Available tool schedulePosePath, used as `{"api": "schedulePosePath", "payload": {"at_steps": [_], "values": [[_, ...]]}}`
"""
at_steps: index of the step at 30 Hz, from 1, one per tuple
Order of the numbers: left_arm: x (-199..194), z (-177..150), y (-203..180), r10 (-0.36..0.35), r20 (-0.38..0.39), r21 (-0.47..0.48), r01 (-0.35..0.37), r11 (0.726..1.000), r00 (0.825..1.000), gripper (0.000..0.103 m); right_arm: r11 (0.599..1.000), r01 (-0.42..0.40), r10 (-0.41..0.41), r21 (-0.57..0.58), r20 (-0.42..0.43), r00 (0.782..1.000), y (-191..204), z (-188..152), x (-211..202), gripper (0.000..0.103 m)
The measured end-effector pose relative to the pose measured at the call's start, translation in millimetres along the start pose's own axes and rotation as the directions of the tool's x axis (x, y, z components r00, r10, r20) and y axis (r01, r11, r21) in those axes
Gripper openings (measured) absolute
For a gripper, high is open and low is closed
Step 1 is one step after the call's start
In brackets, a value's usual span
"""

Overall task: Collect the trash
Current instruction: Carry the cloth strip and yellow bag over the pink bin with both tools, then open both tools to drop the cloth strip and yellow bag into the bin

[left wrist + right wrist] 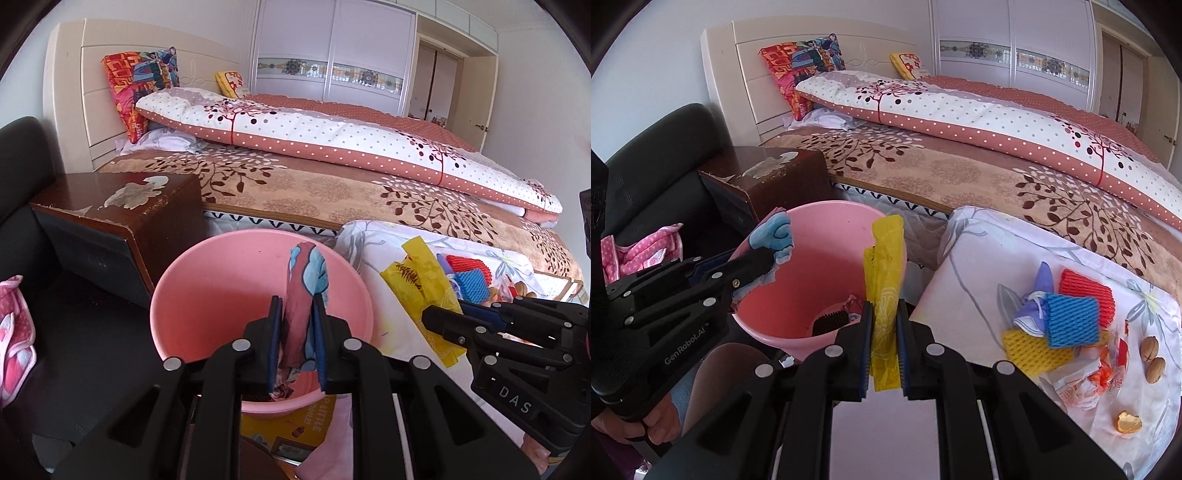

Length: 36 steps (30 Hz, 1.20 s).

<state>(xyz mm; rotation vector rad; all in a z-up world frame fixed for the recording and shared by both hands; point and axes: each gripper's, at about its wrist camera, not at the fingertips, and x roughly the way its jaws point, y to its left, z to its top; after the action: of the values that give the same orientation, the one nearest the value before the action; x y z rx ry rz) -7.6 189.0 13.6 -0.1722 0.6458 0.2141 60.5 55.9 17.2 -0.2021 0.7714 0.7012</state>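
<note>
My left gripper [297, 306] is shut on a red-and-blue wrapper [304, 291] and holds it over the pink bucket [207, 291]. It also shows in the right wrist view [768, 262] at the bucket's left rim [827, 206]. My right gripper [885, 314] is shut on a yellow wrapper [884, 273], held at the bucket's right rim. In the left wrist view the right gripper [432, 321] grips that yellow wrapper [421, 280]. More trash lies on the white floral cloth [979, 251]: red [1087, 291], blue [1071, 314] and yellow foam nets [1034, 349], orange peel [1128, 421].
A dark item [831, 321] lies in the bucket's bottom. A brown nightstand [122, 206] and a black chair [657, 177] stand left of the bucket. The bed [332, 177] with a folded quilt lies behind. Two walnuts [1152, 358] and plastic wrapping [1100, 369] lie on the cloth.
</note>
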Motion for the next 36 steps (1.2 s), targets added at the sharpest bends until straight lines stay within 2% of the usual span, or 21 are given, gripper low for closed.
{"api": "schedulePosePath", "payload": {"at_steps": [17, 33, 36], "values": [[27.7, -10.3, 43.2, 0.054, -0.065, -0.092, -0.06, 0.994, 0.996, 0.016, 0.995, -0.096, 0.095, -0.007, -0.086, 0.992, 30.9, 17.0, 54.6, 0.012], [41.0, -14.0, 49.6, 0.07, -0.084, -0.115, -0.079, 0.99, 0.994, 0.016, 0.996, -0.09, 0.087, -0.021, -0.11, 0.99, 39.9, 18.0, 75.8, 0.016], [41.1, -14.7, 49.7, 0.084, -0.082, -0.113, -0.094, 0.989, 0.993, 0.016, 0.996, -0.084, 0.081, -0.026, -0.114, 0.99, 39.7, 17.5, 78.5, 0.021]]}}
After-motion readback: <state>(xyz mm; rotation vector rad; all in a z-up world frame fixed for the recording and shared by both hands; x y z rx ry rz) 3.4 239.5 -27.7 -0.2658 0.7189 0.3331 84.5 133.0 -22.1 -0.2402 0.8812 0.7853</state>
